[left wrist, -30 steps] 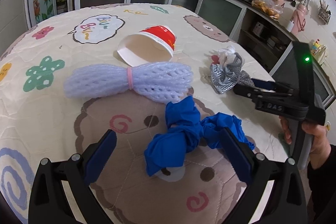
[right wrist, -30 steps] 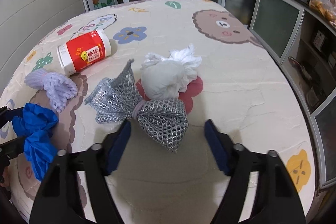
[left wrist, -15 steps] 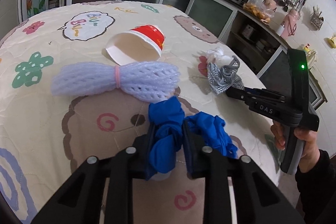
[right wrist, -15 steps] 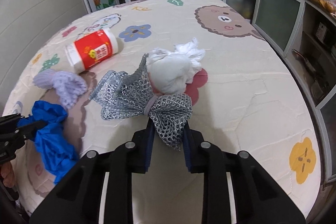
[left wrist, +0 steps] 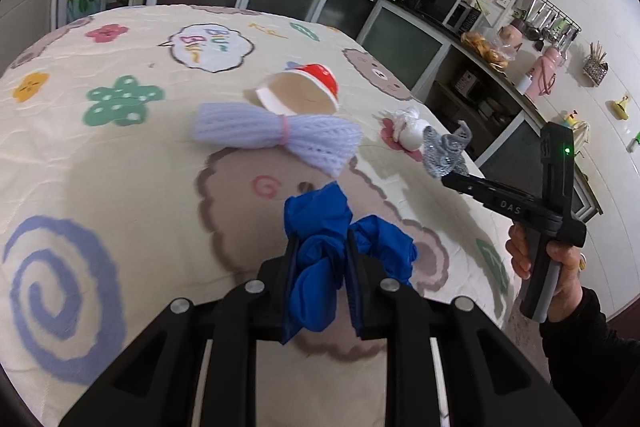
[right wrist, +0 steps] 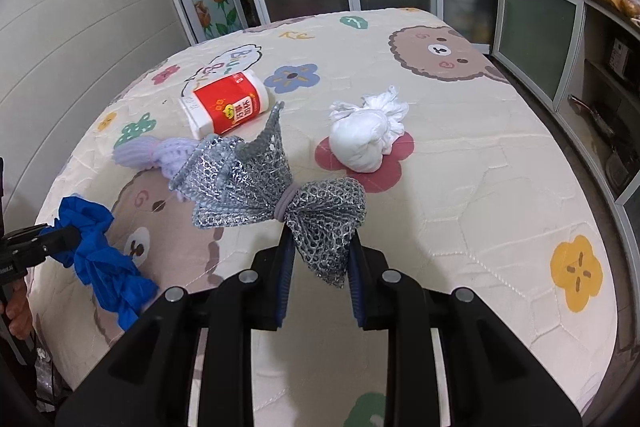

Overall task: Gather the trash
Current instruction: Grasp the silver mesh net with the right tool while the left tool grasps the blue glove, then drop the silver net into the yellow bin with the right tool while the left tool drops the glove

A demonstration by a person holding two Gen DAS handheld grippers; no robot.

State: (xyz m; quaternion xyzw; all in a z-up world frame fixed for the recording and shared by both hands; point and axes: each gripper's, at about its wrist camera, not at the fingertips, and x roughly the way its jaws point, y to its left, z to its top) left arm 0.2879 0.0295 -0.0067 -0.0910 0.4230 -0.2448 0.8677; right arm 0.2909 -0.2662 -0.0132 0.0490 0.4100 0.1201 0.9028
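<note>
Cartoon tablecloth [left wrist: 120, 163] lettered "Bur Bur", "DAS" on right tongs [left wrist: 460, 183]

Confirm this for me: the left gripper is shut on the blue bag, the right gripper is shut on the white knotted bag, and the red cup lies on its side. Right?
Not quite. The right gripper is shut on the silver mesh bundle, not the white knotted bag, which lies untouched on the table; the right wrist view shows it. The left gripper does grip the blue bag, and the red cup lies on its side.
</note>
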